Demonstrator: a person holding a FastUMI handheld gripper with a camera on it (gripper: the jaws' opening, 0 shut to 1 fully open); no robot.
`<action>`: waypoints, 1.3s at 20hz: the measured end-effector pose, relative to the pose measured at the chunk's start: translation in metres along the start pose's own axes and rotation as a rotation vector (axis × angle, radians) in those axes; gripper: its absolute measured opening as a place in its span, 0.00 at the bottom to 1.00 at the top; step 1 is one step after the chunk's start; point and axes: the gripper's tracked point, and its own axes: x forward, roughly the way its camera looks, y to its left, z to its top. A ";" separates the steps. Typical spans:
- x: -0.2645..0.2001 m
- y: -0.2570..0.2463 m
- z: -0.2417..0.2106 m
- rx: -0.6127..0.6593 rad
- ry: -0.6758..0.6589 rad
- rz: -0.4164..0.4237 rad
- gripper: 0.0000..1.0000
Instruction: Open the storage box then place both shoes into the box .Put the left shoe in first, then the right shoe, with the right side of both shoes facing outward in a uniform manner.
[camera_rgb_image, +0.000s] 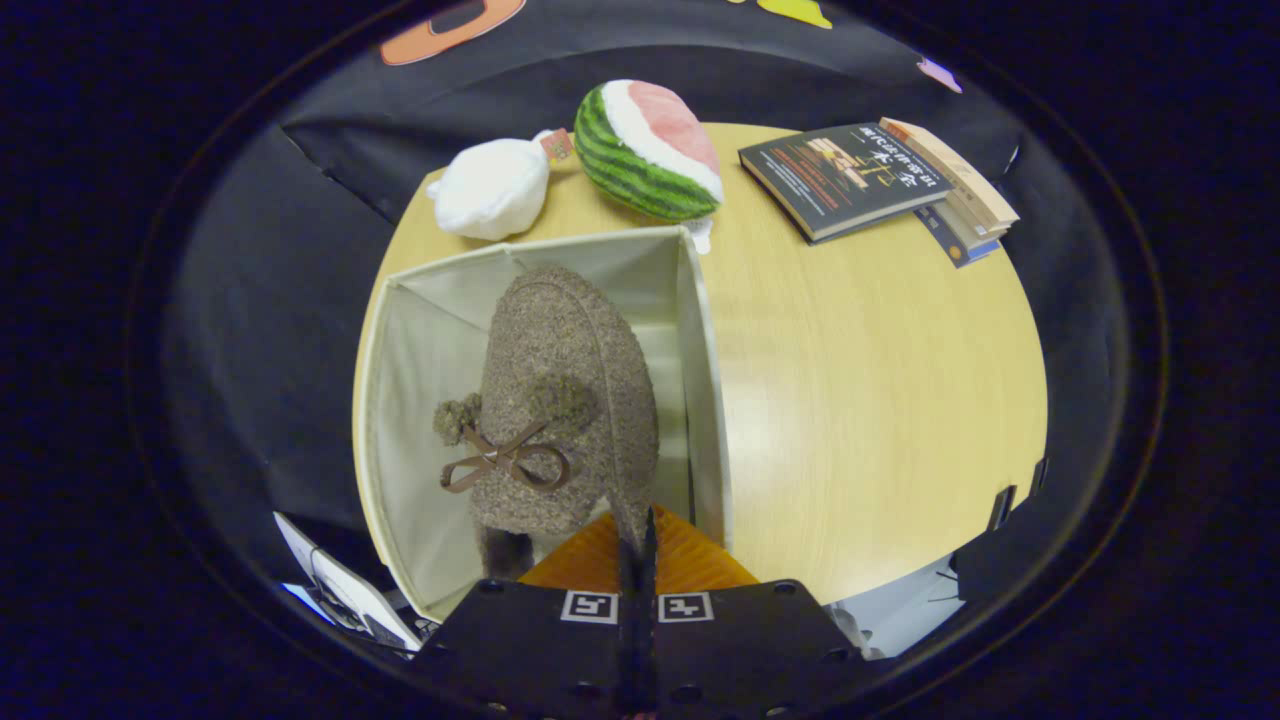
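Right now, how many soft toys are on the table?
2. A white plush lies beyond the open storage box, and a watermelon plush sits right beside it, near the books. The gripper is shut on the brown shoe. The box may hide more.

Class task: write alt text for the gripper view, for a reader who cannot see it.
The gripper, fingers closed on a fuzzy brown shoe, holds it inside an open cream storage box on a round wooden table. Beyond the box lie a watermelon plush, a white plush and stacked books.

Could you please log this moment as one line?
tool: shut on shoe | shoe: held over open storage box | table: plush toys, books
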 end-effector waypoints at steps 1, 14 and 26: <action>0.006 -0.003 0.003 0.005 -0.008 -0.024 0.00; 0.026 0.000 0.010 0.035 -0.037 -0.132 0.07; -0.070 0.000 0.017 -0.052 -0.269 -0.034 0.82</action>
